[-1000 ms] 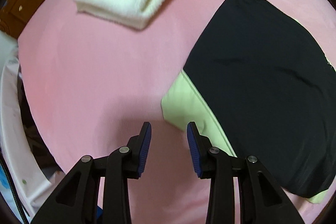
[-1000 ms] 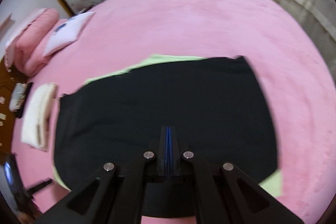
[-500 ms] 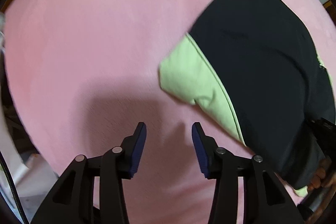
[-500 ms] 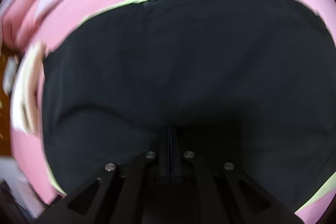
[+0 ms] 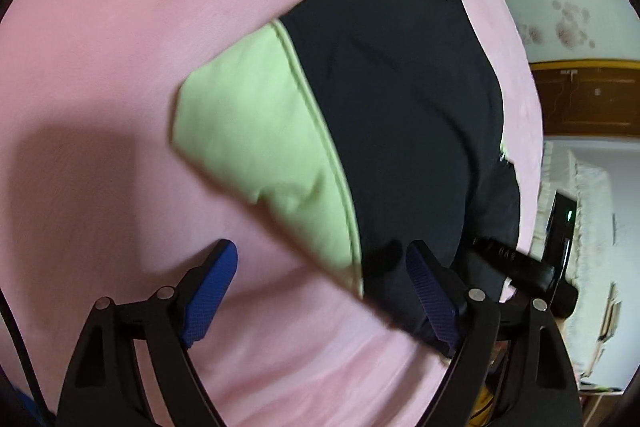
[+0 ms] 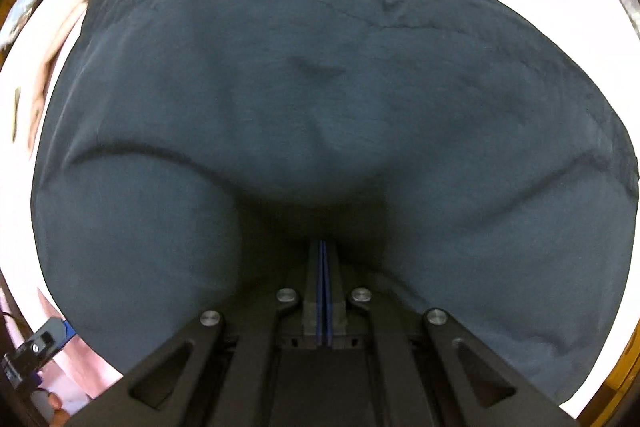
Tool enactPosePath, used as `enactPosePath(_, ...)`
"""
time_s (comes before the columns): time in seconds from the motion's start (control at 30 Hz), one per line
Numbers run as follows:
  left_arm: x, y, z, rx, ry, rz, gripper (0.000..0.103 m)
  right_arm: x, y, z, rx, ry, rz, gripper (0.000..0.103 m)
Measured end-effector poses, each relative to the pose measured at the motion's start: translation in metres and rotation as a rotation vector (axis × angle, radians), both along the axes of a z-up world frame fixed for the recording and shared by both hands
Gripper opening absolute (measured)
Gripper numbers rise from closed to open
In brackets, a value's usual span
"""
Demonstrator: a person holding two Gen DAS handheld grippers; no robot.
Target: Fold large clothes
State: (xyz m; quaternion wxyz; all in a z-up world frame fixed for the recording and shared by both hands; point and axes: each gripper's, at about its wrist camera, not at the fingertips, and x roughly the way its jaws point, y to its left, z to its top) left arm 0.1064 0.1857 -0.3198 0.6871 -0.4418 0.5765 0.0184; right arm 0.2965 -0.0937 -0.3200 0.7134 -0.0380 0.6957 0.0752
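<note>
Hand-held gripper (image 5: 322, 297) jaws spread over dark garment (image 5: 400, 107)

Bare pink blanket (image 5: 120, 67) lies free left of the black-and-green garment (image 5: 392, 115).

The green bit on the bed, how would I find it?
Look at the big pink fleece bedspread. On it lies a black garment, and the light green fabric panel sticks out along its left edge. It is the only green thing there, joined to the black by a stitched seam.
</note>
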Motion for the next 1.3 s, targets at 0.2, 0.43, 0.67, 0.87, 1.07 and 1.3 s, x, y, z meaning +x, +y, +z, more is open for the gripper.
enactPosePath(0.2, 0.039, 0.010, -0.016, -0.036, 0.007, 0.009, 0.088, 0.000, 0.004, 0.000, -0.014, -0.013, -0.041, 0.000)
enactPosePath(0.43, 0.068, -0.011, -0.022, -0.013, 0.043, 0.028, 0.102, -0.018, -0.026, 0.005, 0.048, -0.070, -0.101, 0.001)
enactPosePath(0.67, 0.040, 0.007, -0.011, 0.033, -0.054, 0.214, 0.042, -0.031, -0.055, -0.001, 0.212, -0.103, -0.207, 0.001)
enactPosePath(0.87, 0.030, 0.004, 0.029, 0.043, -0.236, 0.198, 0.019, -0.038, -0.069, -0.002, 0.289, -0.145, -0.204, 0.001)
enactPosePath(1.07, 0.030, -0.050, 0.110, 0.155, -0.504, 0.063, 0.013, -0.045, -0.098, -0.007, 0.411, -0.172, -0.214, 0.000)
enactPosePath(1.3, 0.022, -0.148, 0.181, 0.185, -0.701, -0.102, 0.012, -0.066, -0.147, -0.012, 0.589, -0.204, -0.226, 0.000)
